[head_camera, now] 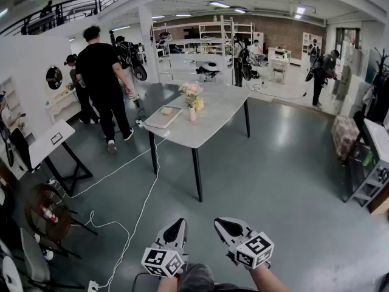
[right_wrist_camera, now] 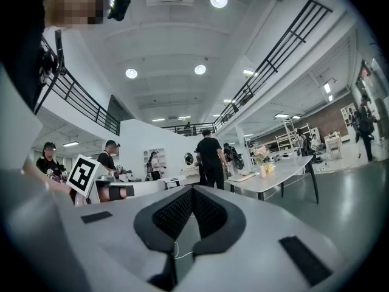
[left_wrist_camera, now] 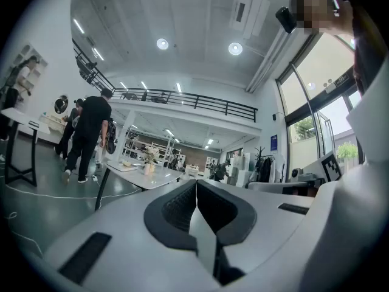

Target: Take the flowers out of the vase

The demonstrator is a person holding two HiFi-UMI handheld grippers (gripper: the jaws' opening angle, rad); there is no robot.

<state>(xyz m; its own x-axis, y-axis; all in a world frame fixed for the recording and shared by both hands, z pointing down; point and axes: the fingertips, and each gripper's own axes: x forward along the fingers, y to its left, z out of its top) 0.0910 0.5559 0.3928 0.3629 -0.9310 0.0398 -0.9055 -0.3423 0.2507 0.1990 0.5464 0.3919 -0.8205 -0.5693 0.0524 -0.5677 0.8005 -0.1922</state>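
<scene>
**Head view, looking forward and steeply down.** A grey polished floor [head_camera: 273, 181] fills most of the field. At centre, well beyond the tongs, stands a pale surface [head_camera: 213, 123] on slender dark legs. To its left a person in black clothes [head_camera: 103, 78] stands on the floor, back to the camera. Other people appear in the far background.

**Lower edge.** The left tongs [head_camera: 177, 225] and right tongs [head_camera: 221, 225] are side by side, each bearing a cube with square markers. Both are held level, point toward the surface and are well apart from it.

**Left gripper view.** The left tongs [left_wrist_camera: 196, 186] are closed, their dark ribbed pads meeting with nothing between them.

**Right gripper view.** The right tongs [right_wrist_camera: 193, 192] are likewise pressed together and empty.

**On the surface.** A flat light tray [head_camera: 163, 117] lies near the left edge. It carries a small pale object, too small to identify. Just right of the tray a small white vase [head_camera: 192, 114] stands upright. The flowers [head_camera: 192, 95], pink and yellow, sit in the vase and rise above its mouth.

**On the floor.** A white cable [head_camera: 130, 221] trails from beneath the surface toward the lower left.
</scene>
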